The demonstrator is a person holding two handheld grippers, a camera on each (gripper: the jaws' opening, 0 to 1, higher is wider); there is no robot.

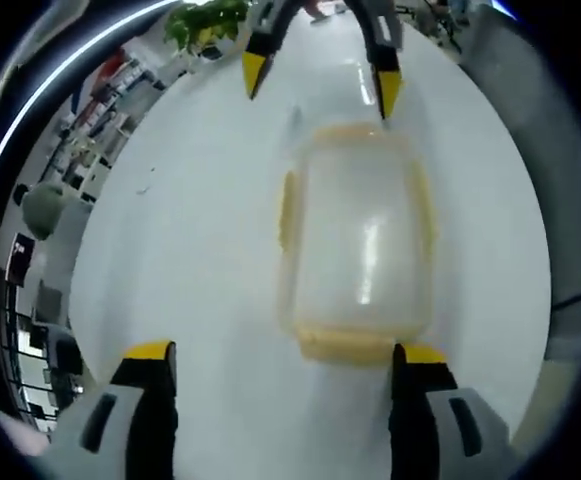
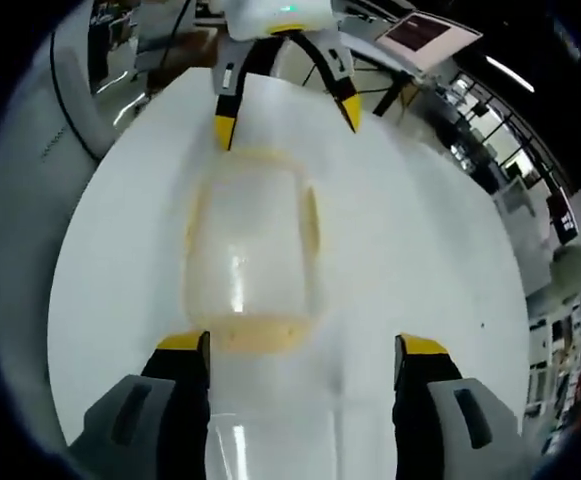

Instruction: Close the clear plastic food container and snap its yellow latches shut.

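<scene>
A clear plastic container point(image 1: 360, 235) with its lid resting on top lies flat on the white table point(image 1: 190, 230). Yellow latches run along its edges, one at the near end point(image 1: 345, 345) and one on the long side point(image 1: 288, 210). My left gripper point(image 1: 285, 352) is open, its yellow-tipped jaws standing wide just short of that near end. My right gripper point(image 1: 320, 80) hangs open at the far end. In the right gripper view the same container point(image 2: 255, 245) lies ahead, its near latch point(image 2: 260, 335) between my right gripper's point(image 2: 303, 343) open jaws, with the left gripper point(image 2: 288, 120) open opposite.
The table is round-edged, with a grey floor past its rim point(image 1: 530, 200). A potted plant point(image 1: 205, 22) and shelving point(image 1: 80, 150) stand beyond the far side. A screen on a stand point(image 2: 425, 32) and office desks point(image 2: 560, 260) lie behind the table.
</scene>
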